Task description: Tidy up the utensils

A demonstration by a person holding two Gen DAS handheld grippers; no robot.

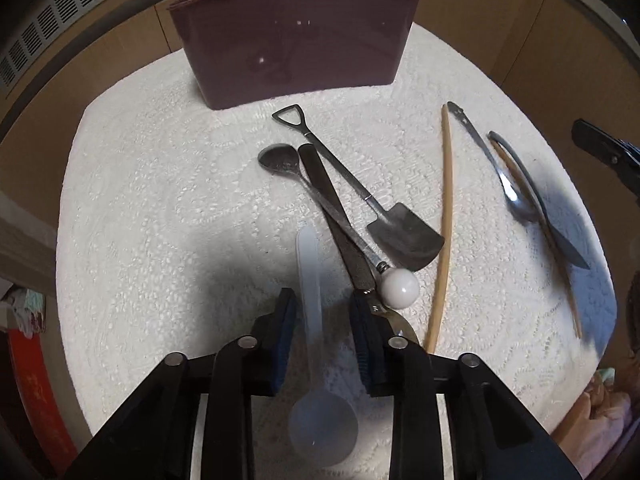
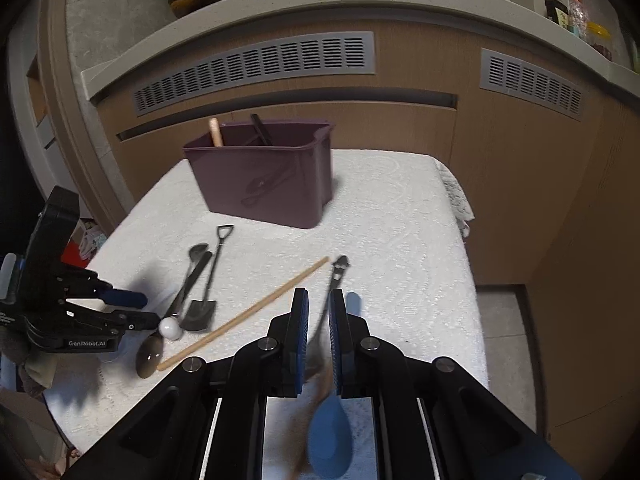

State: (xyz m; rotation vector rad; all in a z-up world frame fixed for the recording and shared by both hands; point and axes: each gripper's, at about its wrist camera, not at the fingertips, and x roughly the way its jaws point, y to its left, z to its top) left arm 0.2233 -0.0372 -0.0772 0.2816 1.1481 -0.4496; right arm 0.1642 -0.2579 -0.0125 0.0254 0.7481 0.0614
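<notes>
Two claws work on a white textured cloth-covered worktop [image 1: 132, 200], both on the near side of a maroon plastic bin [image 1: 296, 48].

The left claw [image 1: 323, 308] stands narrow astride the handle of a translucent plastic measuring scoop [image 1: 324, 428], with a slit left at one pad. The right claw [image 2: 319, 308] has its jaws almost together. A blue plastic spoon [image 2: 330, 440] and a thin brown chopstick [image 2: 316, 396] blur below it, and I cannot tell whether it holds either.

Nearer the bin lie a white-ball-ended metal spoon [image 1: 399, 289], a black-handled spoon [image 1: 320, 184] and a shovel-shaped steel spoon [image 1: 404, 240], overlapping. A pale wooden chopstick [image 1: 444, 220] is just right of them, and a shiny metal spoon [image 1: 516, 196] further right.

Bare cloth stays open left and right of the bin, out to the worktop's edges. A wooden handle [image 2: 215, 132] and a black handle [image 2: 262, 130] stand inside the bin.
</notes>
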